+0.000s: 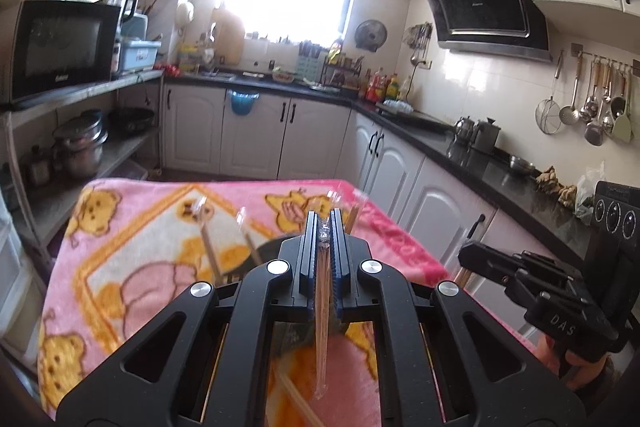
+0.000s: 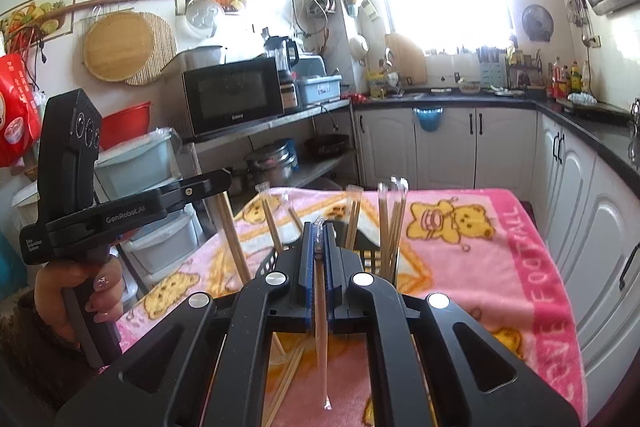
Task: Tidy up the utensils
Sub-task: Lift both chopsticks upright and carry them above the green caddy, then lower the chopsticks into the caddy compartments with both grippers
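Observation:
My left gripper [image 1: 325, 223] is shut on a pair of chopsticks in a clear plastic sleeve [image 1: 322, 339], which runs back between its fingers, raised above the table. My right gripper [image 2: 319, 231] is likewise shut on a second sleeved pair [image 2: 321, 339], also off the cloth. Just beyond both grippers stands a black slotted holder [image 2: 372, 255] with several sleeved chopsticks [image 2: 390, 223] upright in it; the same sticks [image 1: 208, 239] lean up behind the left fingers. Loose bare chopsticks [image 2: 290, 375] lie on the blanket below the grippers.
A pink bear-print blanket [image 2: 500, 267] covers the table. A hand [image 2: 80, 291] holds the left gripper's handle. White cabinets under a dark counter [image 1: 500, 179] run along the right. Shelves with a microwave [image 2: 232, 95] and pots stand beyond the table's left side.

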Available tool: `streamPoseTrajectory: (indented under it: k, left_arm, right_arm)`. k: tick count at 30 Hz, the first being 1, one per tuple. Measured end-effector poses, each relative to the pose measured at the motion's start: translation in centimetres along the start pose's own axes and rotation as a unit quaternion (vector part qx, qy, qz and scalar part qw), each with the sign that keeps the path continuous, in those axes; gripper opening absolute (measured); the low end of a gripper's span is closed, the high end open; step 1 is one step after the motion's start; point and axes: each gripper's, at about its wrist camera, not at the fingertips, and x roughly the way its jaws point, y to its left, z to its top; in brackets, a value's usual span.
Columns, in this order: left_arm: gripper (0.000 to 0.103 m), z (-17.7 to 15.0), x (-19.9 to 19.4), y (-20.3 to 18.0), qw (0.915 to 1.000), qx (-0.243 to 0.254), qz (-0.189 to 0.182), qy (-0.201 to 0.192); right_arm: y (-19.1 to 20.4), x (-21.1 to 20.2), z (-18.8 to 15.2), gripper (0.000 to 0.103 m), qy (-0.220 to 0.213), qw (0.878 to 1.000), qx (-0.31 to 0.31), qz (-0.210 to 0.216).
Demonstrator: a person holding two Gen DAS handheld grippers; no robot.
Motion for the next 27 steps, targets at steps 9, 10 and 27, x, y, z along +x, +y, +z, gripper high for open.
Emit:
streamPoseTrajectory:
  k: [9, 10, 27]
  left_arm:
    - [0.003, 4.0, 0.4, -0.5, 0.9994, 0.007, 0.004, -0.034]
    - [0.003, 4.4, 0.4, -0.4, 0.9992, 0.006, 0.005, -0.038]
    - [0.003, 8.7, 0.7, 2.3, 0.9949, -0.008, 0.054, -0.084]
  right_arm:
    - [-0.1, 0.1, 3.1, 0.005, -0.032, 0.999, -0.009, -0.001]
    - [0.0, 0.1, 3.6, 0.005, -0.036, 0.999, -0.011, -0.002]
    - [-0.4, 2.7, 10.1, 0.005, -0.092, 0.995, -0.037, -0.016]
